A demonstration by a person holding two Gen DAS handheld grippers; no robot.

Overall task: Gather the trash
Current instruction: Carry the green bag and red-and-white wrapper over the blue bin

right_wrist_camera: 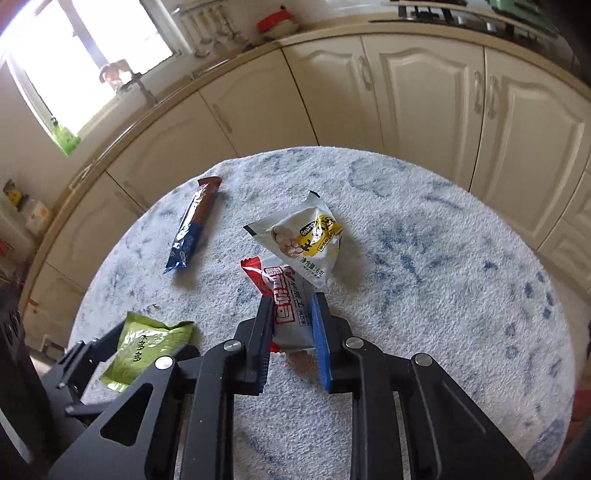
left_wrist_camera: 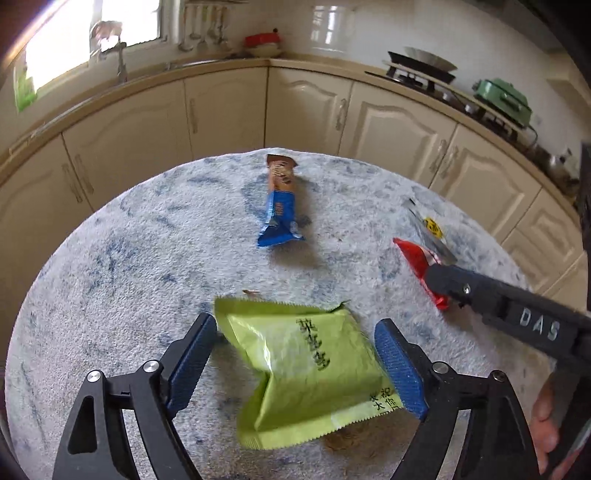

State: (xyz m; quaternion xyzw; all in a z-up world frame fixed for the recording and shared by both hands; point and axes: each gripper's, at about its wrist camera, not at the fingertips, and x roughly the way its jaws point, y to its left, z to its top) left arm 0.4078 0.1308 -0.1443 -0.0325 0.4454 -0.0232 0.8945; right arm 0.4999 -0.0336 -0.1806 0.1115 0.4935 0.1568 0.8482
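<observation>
A round table [left_wrist_camera: 122, 258] wears a fuzzy white cover mottled with blue. Behind its far edge runs a curve of cream cabinets [left_wrist_camera: 225, 110] under a tan counter. A window [left_wrist_camera: 92, 33] glares at the left. A red-lidded pot [left_wrist_camera: 263, 40] sits in the counter's corner; right of it stand a stove [left_wrist_camera: 417, 75] and a green appliance [left_wrist_camera: 504, 98].
</observation>
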